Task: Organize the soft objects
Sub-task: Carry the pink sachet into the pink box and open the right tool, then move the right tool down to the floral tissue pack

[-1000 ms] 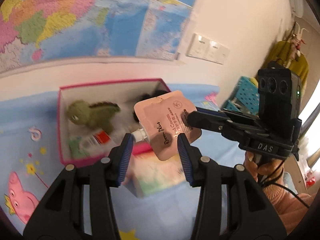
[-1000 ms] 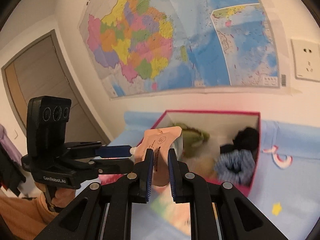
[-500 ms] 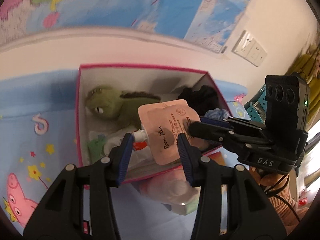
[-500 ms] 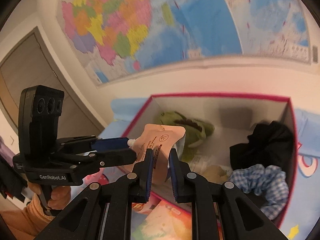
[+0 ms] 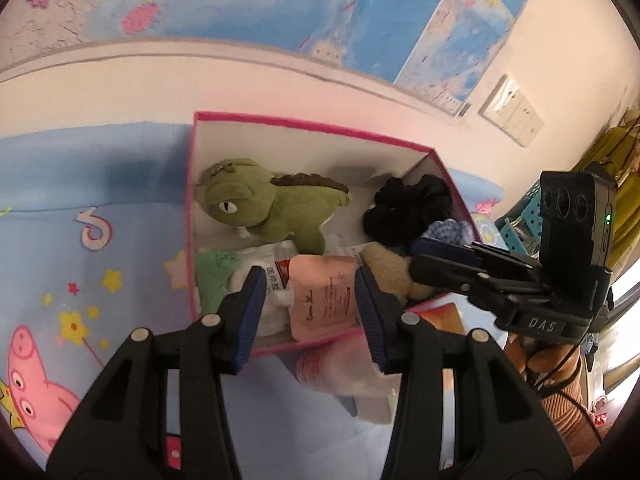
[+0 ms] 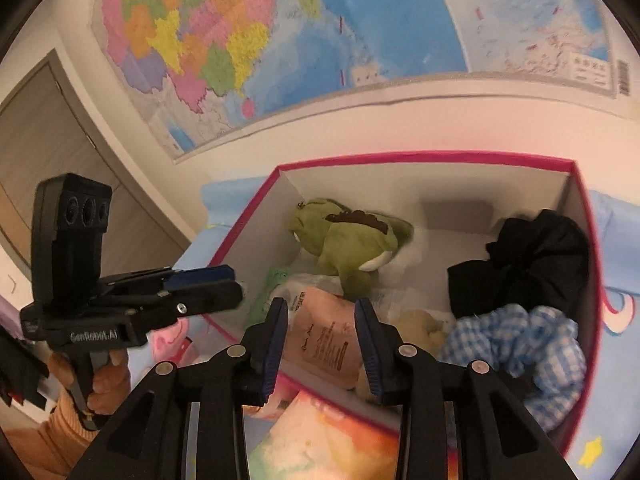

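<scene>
A pink-rimmed white box (image 5: 304, 122) (image 6: 420, 157) holds a green plush dinosaur (image 5: 272, 204) (image 6: 352, 240), a black scrunchie (image 5: 412, 208) (image 6: 532, 264), a blue checked scrunchie (image 6: 516, 344), a tan plush (image 5: 388, 272) and a white tube (image 5: 264, 276). The pink spouted pouch (image 5: 324, 300) (image 6: 324, 336) lies in the box near its front wall. My right gripper (image 6: 320, 340) is open just above the pouch. My left gripper (image 5: 308, 312) is open and empty over the box's front edge.
A soft colourful packet (image 5: 348, 376) (image 6: 328, 440) lies on the blue cartoon bedsheet (image 5: 80, 200) just in front of the box. A wall with maps (image 6: 280, 40) rises behind. A teal crate (image 5: 516, 228) stands at the right.
My right gripper carried the pink pouch down into the box and opened, letting it go. Both cameras tilted down toward the box.
</scene>
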`<state>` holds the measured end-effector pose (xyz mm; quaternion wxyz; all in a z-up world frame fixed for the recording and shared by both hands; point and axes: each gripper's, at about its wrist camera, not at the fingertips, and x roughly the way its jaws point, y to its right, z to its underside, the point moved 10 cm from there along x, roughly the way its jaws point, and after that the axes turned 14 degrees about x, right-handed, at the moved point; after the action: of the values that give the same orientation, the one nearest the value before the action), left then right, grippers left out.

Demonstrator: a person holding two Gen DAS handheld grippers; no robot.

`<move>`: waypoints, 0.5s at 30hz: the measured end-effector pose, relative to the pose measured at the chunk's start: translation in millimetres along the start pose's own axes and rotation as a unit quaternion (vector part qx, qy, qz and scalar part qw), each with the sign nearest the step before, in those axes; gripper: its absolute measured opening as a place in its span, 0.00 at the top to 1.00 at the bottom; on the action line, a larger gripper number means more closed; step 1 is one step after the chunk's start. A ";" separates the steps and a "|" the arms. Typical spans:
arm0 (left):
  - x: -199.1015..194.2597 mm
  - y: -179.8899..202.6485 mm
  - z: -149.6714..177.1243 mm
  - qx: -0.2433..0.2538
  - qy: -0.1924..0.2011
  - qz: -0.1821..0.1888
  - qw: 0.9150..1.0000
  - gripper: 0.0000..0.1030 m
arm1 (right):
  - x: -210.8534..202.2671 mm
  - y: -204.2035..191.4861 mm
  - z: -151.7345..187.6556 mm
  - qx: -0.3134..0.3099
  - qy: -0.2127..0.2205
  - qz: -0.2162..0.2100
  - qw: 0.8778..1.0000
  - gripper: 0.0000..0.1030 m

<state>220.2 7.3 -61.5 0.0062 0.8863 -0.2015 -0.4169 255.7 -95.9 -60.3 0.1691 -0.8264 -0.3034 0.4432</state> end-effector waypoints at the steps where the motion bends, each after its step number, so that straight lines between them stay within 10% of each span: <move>1: -6.7 2.0 1.6 0.002 0.006 -0.001 1.000 0.54 | -8.3 -1.0 3.2 -0.004 0.004 -0.003 1.000 0.66; 15: -57.7 85.5 87.7 0.100 -0.005 0.050 0.994 0.54 | -74.3 -28.6 117.7 -0.080 -0.044 -0.040 0.995 0.56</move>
<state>92.1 -36.6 -60.9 -0.0629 0.8691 -0.2860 -0.3987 116.0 -121.4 -62.5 0.1068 -0.8044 -0.3778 0.4459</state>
